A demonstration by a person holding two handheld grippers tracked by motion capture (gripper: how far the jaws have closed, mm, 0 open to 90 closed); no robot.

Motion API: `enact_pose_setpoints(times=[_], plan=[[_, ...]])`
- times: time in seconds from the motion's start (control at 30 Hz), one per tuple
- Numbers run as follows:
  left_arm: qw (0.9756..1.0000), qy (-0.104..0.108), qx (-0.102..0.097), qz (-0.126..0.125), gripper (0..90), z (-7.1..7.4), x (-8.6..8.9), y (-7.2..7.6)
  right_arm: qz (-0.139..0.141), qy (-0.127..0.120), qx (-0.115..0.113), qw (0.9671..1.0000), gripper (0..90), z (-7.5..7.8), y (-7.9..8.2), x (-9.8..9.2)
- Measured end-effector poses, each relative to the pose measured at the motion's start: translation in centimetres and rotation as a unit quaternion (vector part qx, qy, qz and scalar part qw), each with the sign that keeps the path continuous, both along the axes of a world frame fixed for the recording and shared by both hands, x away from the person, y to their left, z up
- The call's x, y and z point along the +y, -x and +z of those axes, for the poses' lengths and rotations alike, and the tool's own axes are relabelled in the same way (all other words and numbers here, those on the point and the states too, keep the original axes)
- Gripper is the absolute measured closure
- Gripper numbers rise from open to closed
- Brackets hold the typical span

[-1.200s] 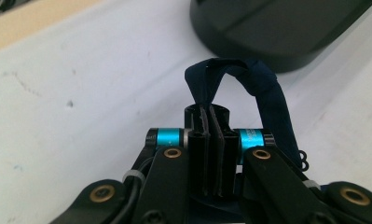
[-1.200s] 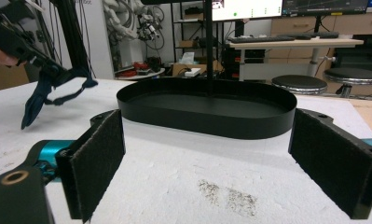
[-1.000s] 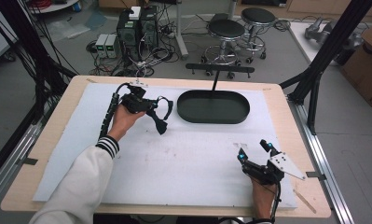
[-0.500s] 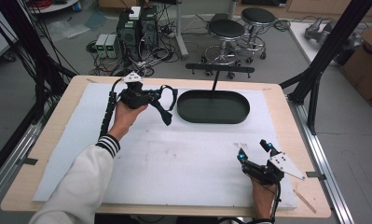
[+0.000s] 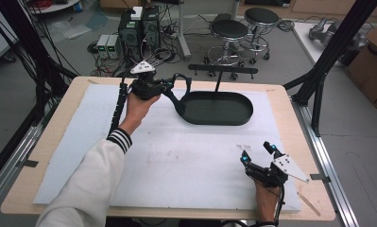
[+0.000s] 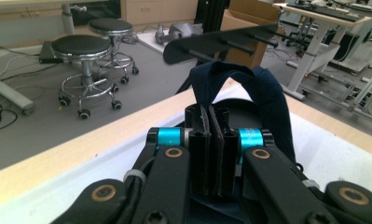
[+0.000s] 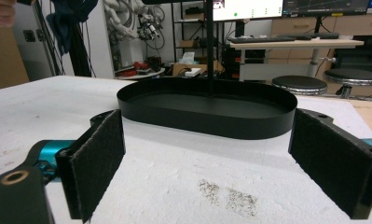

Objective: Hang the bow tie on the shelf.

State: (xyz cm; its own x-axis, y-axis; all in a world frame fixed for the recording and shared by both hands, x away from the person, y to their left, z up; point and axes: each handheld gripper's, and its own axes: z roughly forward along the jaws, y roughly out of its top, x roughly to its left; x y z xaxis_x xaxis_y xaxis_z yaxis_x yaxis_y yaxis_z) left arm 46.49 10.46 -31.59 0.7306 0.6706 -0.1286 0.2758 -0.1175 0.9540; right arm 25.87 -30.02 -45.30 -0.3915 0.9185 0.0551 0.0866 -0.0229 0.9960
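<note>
Clamped tight together, the jaws of the left gripper [image 6: 210, 140] pinch a dark blue cloth strap [image 6: 249, 88], which loops up out of the pads and arches over to the right before dropping down beside the jaw arm. From above, the left gripper [image 5: 169, 85] is held up at the far left of the table, just beside the left end of the black oval tray [image 5: 218, 109], with the strap [image 5: 176, 94] hanging from it toward the tray's left rim; whether the cloth touches the rim I cannot tell. A black post rises from the tray and carries a rack bar [image 5: 223, 70] with short pegs, and in the left gripper view that bar [image 6: 221, 39] sits just beyond the top of the strap loop. The left hand [image 5: 138, 101] comes out of a white sleeve with a striped cuff. Well apart from all this, at the near right of the white foam mat [image 5: 82, 142], the right gripper [image 5: 258, 153] rests low with its jaws spread wide and nothing between them. Its own view shows the two felt pads [image 7: 96, 163] standing far apart, the tray [image 7: 207, 114] lying ahead on the mat between them, and a dusty smudge [image 7: 228, 193] on the foam in front. Stools and computer boxes stand on the floor beyond the table.
</note>
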Motion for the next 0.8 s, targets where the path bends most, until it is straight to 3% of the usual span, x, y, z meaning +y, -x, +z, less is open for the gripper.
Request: enact_pose_setpoints(times=[0.17, 0.5, 0.8], plan=[[0.9998, 0.013, -0.011, 0.007, 86.6, 0.6, -1.0, -0.5, 0.001, 0.000, -0.001, 1.0000, 9.8, 0.0, 0.0, 0.0], [0.9996, -0.001, -0.019, 0.019, 86.6, 1.2, -2.5, -1.5, 0.002, 0.002, -0.007, 1.0000, 9.7, 0.0, 0.1, 0.1], [0.9992, -0.002, -0.022, 0.033, 86.7, 0.6, -3.2, -2.3, 0.002, -0.002, -0.012, 0.9999, 9.7, -0.1, 0.2, 0.0]])
